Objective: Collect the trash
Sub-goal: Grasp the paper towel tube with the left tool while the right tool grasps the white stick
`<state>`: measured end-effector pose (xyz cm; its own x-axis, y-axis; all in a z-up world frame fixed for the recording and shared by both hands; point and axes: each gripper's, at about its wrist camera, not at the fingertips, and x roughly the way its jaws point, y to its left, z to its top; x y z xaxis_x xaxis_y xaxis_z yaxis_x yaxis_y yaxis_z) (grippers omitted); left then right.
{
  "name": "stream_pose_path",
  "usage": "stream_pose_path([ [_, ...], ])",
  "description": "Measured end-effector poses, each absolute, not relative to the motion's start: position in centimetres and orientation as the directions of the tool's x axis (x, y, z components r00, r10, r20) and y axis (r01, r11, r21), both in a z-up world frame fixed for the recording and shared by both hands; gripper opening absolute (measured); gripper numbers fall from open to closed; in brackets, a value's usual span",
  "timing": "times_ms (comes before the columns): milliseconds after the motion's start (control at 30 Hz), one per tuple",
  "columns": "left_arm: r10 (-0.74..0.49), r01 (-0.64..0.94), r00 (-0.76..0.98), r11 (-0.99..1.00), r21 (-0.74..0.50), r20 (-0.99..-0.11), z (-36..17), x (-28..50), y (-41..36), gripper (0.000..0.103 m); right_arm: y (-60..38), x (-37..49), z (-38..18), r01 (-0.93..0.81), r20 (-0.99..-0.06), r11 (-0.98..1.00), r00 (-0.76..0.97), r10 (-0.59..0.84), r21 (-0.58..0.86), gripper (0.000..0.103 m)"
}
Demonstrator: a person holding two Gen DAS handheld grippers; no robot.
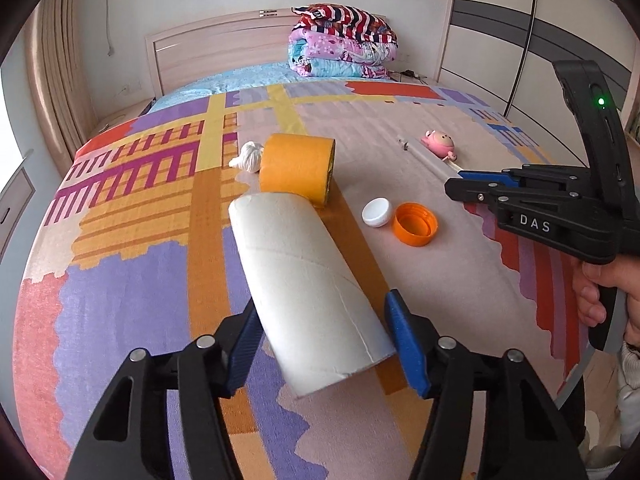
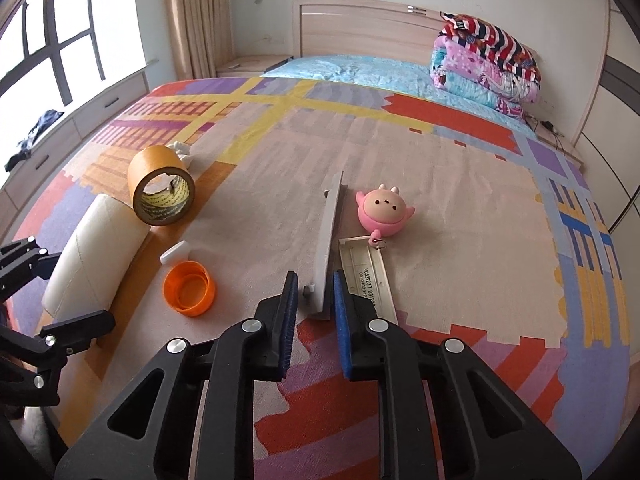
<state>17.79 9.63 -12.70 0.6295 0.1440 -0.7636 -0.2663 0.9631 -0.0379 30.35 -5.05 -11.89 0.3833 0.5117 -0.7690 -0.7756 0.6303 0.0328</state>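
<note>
Bedroom with a window (image 2: 60, 40) far left and a bed (image 1: 132, 280) under a bright patchwork blanket.

Far left on the blanket: a crumpled white tissue (image 1: 250, 156), touching the back of a roll of orange tape (image 1: 296, 168) that lies on its side.

Just in front of the tape: a white cardboard tube (image 1: 304, 292), far end near the roll, near end clenched between the blue pads of the left tongs (image 1: 323, 304) and tilted up off the blanket.

Right of the tube: a small white cap (image 1: 376, 212), and touching it an orange cap (image 1: 414, 224), open side up.

Further right: the right tongs (image 2: 314, 280), grasping a thin grey strip (image 2: 330, 224) held on its edge and pointing away toward the headboard.

Just beside the strip: a beige plastic piece (image 2: 366, 268) with printed numbers, lying flat.

Next to that: a pink toy (image 2: 386, 208), its key ring resting on the far end of the beige piece.

Far right, at the head of the bed: a pile of folded quilts (image 2: 484, 68), striped one on top.
</note>
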Motion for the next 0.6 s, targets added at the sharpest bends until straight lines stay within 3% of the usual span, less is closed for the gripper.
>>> stream_pose_path([
  [100, 0.142, -0.275, 0.635, 0.960, -0.051, -0.760, -12.7, 17.5, 10.2, 0.041, -5.2, 30.3, -11.8, -0.775, -0.763, 0.630, 0.380, 0.523, 0.046, 0.014],
  [600, 0.173, -0.293, 0.686, 0.955, -0.050, -0.707, -10.7, 14.6, 9.7, 0.030, -7.9, 27.6, -8.9, -0.779, -0.703, 0.623, 0.403, 0.586, 0.073, 0.013],
])
